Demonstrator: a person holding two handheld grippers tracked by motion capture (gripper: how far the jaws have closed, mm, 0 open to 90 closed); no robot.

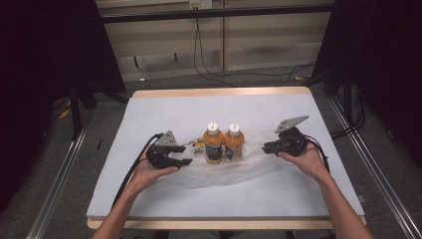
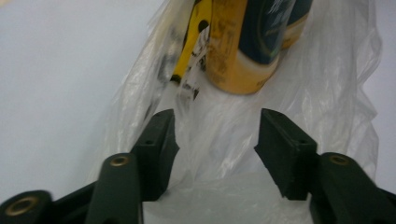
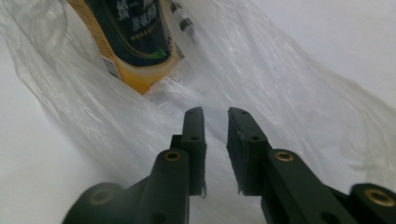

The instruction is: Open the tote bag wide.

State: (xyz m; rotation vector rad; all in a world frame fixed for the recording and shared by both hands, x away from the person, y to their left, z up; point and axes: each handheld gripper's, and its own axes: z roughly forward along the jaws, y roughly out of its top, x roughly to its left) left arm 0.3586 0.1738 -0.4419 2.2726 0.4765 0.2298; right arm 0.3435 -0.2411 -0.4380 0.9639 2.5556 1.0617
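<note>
Clearly both grippers are closing in on the thin, slippery plastic bag (image 1: 249, 167) that is lying around two upright bottles (image 1: 224, 142): left gripper (image 1: 183, 155) spread wide, right gripper (image 1: 267, 148) nearly pinched, neither gripping film; best pinching bunched edges

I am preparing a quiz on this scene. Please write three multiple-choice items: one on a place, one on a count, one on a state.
1. Where do the bottles stand?
A. on the floor
B. on the clear plastic bag, between the grippers
C. at the table's far edge

2. How many bottles are there?
A. one
B. two
C. four

3. How is the left gripper?
A. open
B. shut on a bottle
C. shut on a cable

Answers:
1 B, the high view shows them mid-table on plastic.
2 B, two white caps show.
3 A, a wide gap separates its fingers.
</note>
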